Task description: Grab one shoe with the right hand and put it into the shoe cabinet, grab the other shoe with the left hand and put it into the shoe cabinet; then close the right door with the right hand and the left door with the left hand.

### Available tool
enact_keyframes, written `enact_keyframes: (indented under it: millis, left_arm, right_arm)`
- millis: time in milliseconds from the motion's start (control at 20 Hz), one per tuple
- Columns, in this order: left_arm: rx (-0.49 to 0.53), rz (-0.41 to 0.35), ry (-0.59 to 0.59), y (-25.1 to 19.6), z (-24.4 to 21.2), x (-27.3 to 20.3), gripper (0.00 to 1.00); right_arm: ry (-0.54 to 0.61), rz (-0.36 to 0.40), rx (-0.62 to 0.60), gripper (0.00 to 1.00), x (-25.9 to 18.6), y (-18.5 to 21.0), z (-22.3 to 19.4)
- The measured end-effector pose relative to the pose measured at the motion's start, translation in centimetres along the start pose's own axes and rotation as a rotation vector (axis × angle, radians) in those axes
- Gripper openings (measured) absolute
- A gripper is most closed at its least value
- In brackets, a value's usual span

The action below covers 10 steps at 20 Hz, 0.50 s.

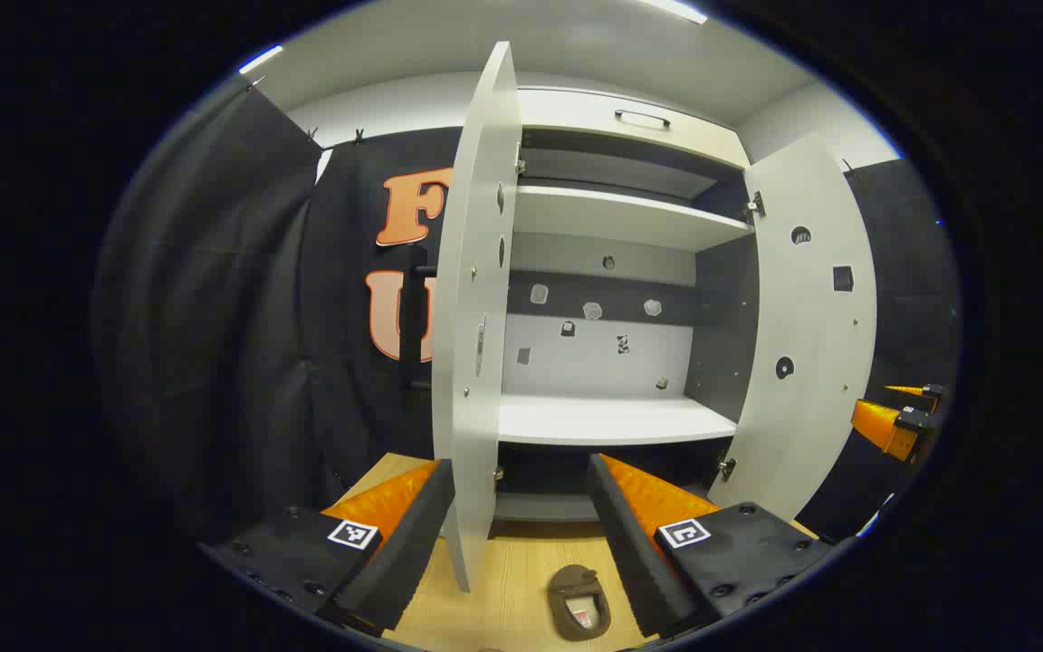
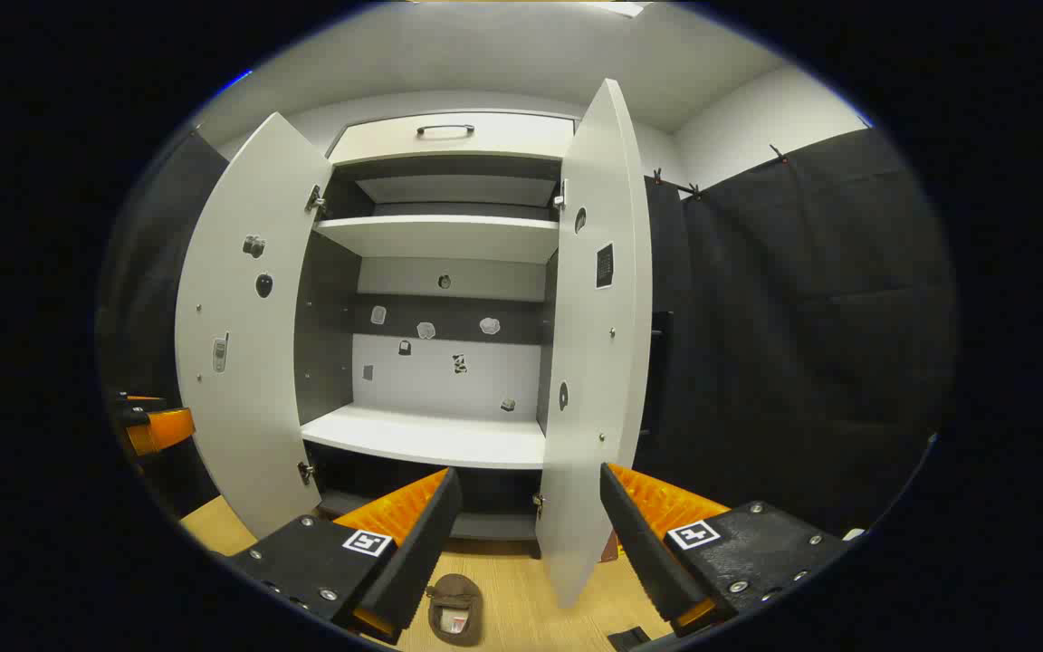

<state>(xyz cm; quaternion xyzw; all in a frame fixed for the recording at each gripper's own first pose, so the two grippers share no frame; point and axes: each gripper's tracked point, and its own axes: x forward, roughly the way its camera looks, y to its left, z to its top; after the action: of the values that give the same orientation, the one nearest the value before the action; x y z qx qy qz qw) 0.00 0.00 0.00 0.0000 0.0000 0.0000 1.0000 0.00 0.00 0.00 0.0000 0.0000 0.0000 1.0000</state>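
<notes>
The white shoe cabinet (image 1: 612, 418) stands ahead with both doors wide open, and its shelves hold no shoes. A brown shoe (image 1: 578, 602) lies on the wooden floor in front of it, low between my left gripper's fingers. My left gripper (image 1: 518, 462) is open and holds nothing, with the left door's edge (image 1: 476, 317) right before it. In the right gripper view the same brown shoe (image 2: 455, 608) lies below my open, empty right gripper (image 2: 529, 471). The right door (image 2: 594, 344) stands edge-on just ahead of it.
The right gripper (image 1: 897, 421) shows at the far right of the left gripper view, beyond the right door (image 1: 802, 335). The left gripper (image 2: 155, 426) shows far left, past the left door (image 2: 245, 344). A small dark thing (image 2: 630, 638) lies on the floor. Black cloth walls flank the cabinet.
</notes>
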Motion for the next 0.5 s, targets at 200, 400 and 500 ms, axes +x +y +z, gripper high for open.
enact_keyframes:
  millis: [200,400,500]
  left_arm:
    - [-0.01,0.001,-0.042,0.2,1.4,-0.4,0.96]
    - [-0.012,0.003,-0.052,0.3,2.1,-0.1,0.96]
    - [0.006,0.0,-0.063,0.2,2.4,-0.1,0.96]
  right_arm:
    - [-0.014,0.0,-0.003,0.95,0.2,0.1,0.6]
    - [-0.013,0.015,-0.006,0.95,0.4,1.2,0.3]
    - [-0.015,0.021,-0.001,0.95,0.5,1.5,0.3]
